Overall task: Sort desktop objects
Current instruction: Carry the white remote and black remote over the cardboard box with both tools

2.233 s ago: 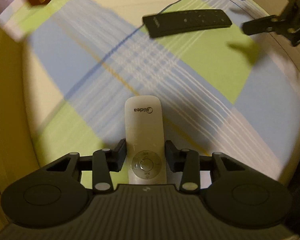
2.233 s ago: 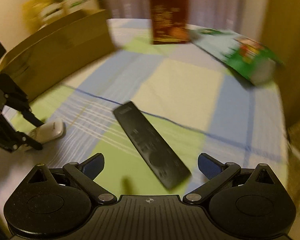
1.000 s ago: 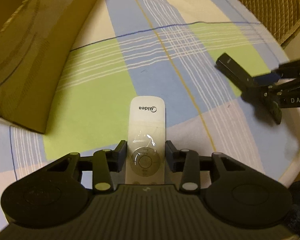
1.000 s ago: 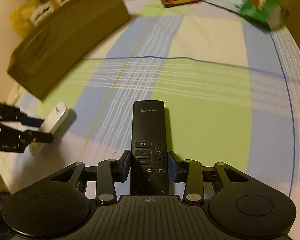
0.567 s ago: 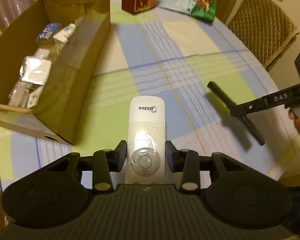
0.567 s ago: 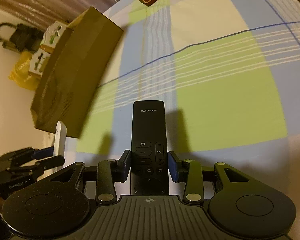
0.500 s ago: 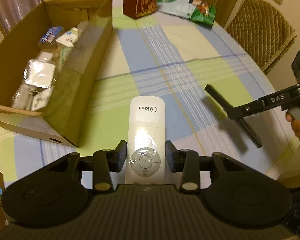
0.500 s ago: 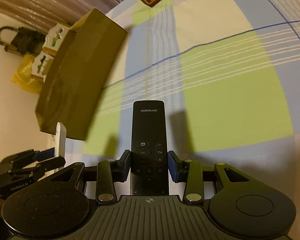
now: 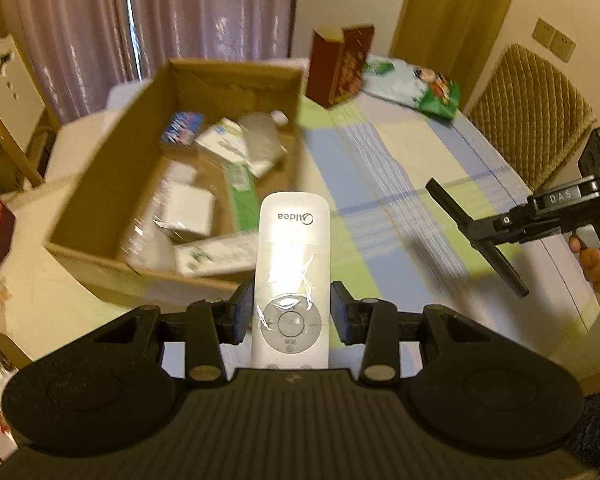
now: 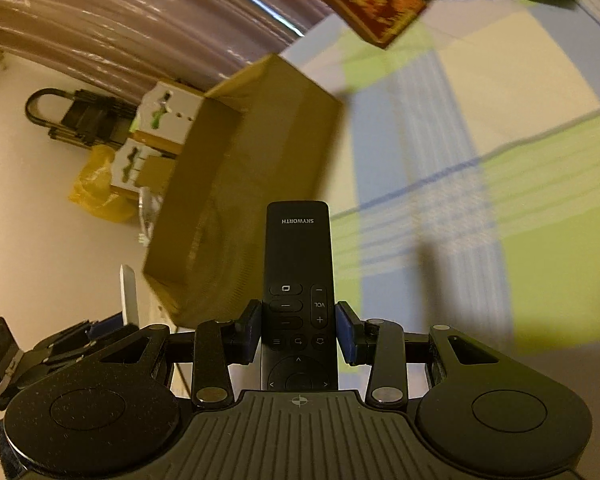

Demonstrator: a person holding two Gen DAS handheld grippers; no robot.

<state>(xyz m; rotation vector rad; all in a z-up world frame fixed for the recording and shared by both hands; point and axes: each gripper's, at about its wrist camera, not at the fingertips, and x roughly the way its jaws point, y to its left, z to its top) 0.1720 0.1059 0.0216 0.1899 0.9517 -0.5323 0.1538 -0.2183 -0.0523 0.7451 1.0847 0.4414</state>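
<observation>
White plastic, marked Midea, the white remote (image 9: pixel 293 264) sits pinched between the pads of the left tongs (image 9: pixel 292 317), held clear of the table and pointing toward the near edge of the cardboard box (image 9: pixel 100 196). Its round button pad lies between the two pads, and its far end overlaps the box's front wall in the left wrist view. In the right wrist view the same remote (image 10: pixel 128 294) shows edge-on at the lower left, sticking up from the left tongs (image 10: pixel 100 330).

The black remote (image 10: pixel 299 280), marked Skyworth, is pinched the same way by the right tongs (image 10: pixel 299 330), the blue pads pressing its sides at the volume buttons. It too is held in the air, aimed at the outer side of the cardboard box (image 10: pixel 252 184). From the left wrist view the black remote (image 9: pixel 476 236) hangs slanted over the right part of the table, gripped by the right tongs (image 9: pixel 496 232), with the person's right hand (image 9: pixel 598 258) on the handle.

Inside the open box lie several blurred white packets and cartons, a blue packet and a green strip. The checked tablecloth (image 9: pixel 400 184), in green, blue and cream, covers the table. At its far end stands a dark red box (image 9: pixel 338 66), and just beside it lies a green and white bag (image 9: pixel 414 86). A quilted chair (image 9: pixel 532 116) stands by the table's right edge.
</observation>
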